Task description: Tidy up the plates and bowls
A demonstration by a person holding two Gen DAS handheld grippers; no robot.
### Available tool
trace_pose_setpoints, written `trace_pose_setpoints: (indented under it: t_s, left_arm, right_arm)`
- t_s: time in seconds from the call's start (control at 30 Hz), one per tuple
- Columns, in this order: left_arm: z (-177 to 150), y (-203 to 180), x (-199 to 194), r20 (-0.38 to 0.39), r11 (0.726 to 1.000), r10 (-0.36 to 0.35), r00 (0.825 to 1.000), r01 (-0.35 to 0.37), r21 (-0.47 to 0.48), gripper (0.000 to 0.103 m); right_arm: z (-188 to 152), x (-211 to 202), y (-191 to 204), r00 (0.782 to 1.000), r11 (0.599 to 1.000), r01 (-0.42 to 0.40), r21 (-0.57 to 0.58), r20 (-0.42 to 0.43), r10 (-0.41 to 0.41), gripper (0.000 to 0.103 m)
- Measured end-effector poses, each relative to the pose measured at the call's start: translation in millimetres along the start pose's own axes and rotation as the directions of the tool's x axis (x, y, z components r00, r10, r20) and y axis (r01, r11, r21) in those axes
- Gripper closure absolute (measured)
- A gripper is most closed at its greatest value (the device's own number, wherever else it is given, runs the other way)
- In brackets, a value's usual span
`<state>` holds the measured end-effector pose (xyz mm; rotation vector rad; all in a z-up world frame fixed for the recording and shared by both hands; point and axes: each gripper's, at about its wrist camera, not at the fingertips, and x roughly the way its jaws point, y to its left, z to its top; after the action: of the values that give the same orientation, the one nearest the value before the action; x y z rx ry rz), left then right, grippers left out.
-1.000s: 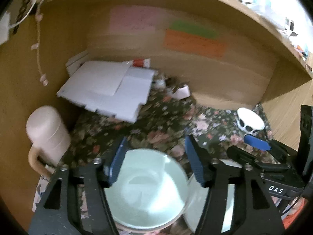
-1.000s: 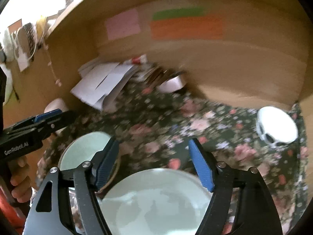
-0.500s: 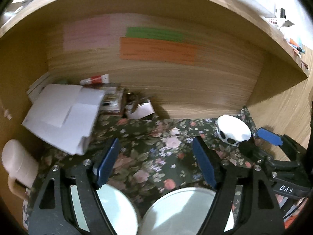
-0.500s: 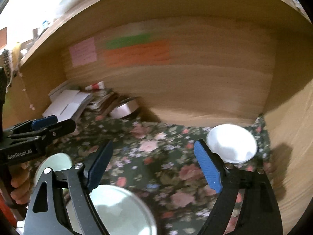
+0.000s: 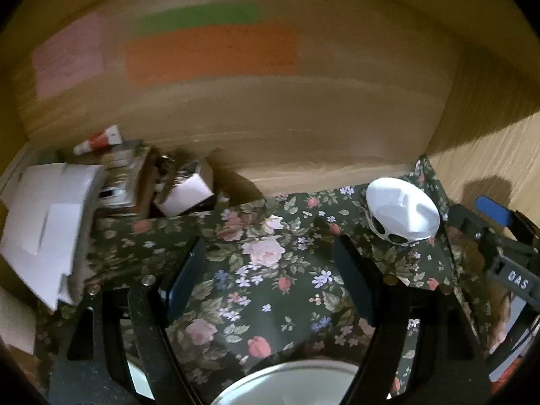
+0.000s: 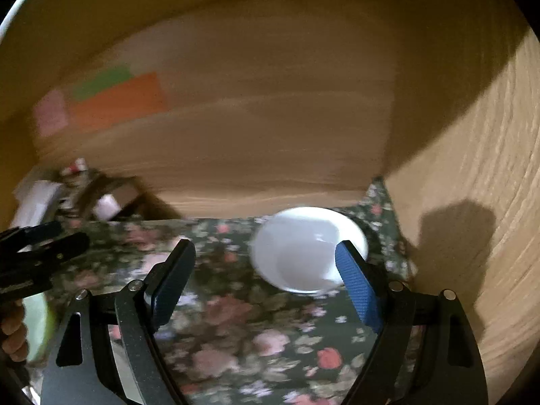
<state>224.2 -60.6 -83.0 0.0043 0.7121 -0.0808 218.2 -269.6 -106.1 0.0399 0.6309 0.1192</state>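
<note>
Far right on the floral cloth (image 5: 270,290), near the wooden corner, a white bowl (image 5: 403,214) is sitting mouth up, tilting slightly, with nothing inside it. Both the left gripper (image 5: 270,280) and right gripper (image 6: 263,290) are standing with jaws apart, holding nothing. A pale plate's rim (image 5: 287,384) is showing at the near edge. Far left, white papers (image 5: 44,226) and small boxes (image 5: 184,195) are cluttering the back.

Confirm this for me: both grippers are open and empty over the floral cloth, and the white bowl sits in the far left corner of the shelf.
One detail is off. The white bowl sits in the far right corner, near the right side wall, as the right wrist view shows. The rest holds: the left gripper and right gripper are open and empty over the floral cloth.
</note>
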Motion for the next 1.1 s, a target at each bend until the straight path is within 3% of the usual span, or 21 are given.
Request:
trace_pose_setpoints:
  t_s: [0.33,0.5,0.77,0.93,1.1]
  left_arm:
    - [3.8,-25.2,52.2,-0.092,0.996,-0.023,0.996,0.03,0.082,0.025]
    - [3.9,-32.6,72.9,-0.113,0.995,-0.017,0.993,0.028,0.1,0.025]
    - [5.6,-43.3,99.0,-0.154,0.993,-0.03,0.988,0.047,0.112,0.025]
    - [7.6,-48.4,107.3,-0.161,0.992,-0.04,0.986,0.058,0.11,0.026]
    - [7.5,-50.3,110.5,-0.166,0.992,-0.056,0.985,0.074,0.105,0.025]
  right_arm:
    - [-12.2,56.1,-43.7,0.99,0.992,0.088,0.091,-0.121,-0.077,0.021]
    - [-20.6,84.6,-54.6,0.978,0.987,0.097,0.124,-0.198,-0.071,0.041]
    - [-26.3,107.6,-63.2,0.964,0.987,0.088,0.134,-0.259,-0.051,0.063]
    - [-26.2,112.7,-64.2,0.962,0.989,0.095,0.113,-0.267,-0.062,0.07]
    - [-28.4,113.9,-51.6,0.959,0.997,0.042,0.059,-0.282,-0.024,0.074]
